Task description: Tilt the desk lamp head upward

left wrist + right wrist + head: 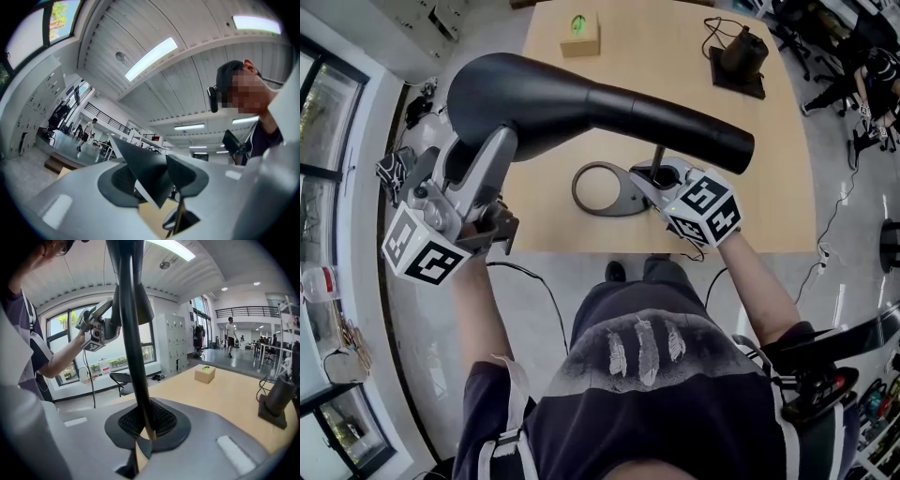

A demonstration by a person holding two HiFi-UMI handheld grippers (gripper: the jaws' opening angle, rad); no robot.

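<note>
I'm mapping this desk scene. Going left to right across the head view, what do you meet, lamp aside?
In order: left claw → small cardboard box → right claw → black stand with its cable.

I am looking down on a lamp head (600, 103) that is showing matt black all over, with a thin white lining along its rim in the left gripper view. The lamp stem (133, 357) is reading near black and the ring base (630, 192) mid grey. The table (675, 94) is glowing a pale wood tan. My left gripper (500, 141) and right gripper (661, 178) are showing silver-grey shells, with black meshed pads (164, 420). The left marker cube (422, 251) and the right marker cube (705, 208) are carrying black squares on white. The box (580, 35) is showing tan card with a green mark. The stand (739, 58) is looking black. My shirt (675, 412) is showing dark navy with three white feather prints (647, 352). The floor (844, 234) is showing pale grey.
</note>
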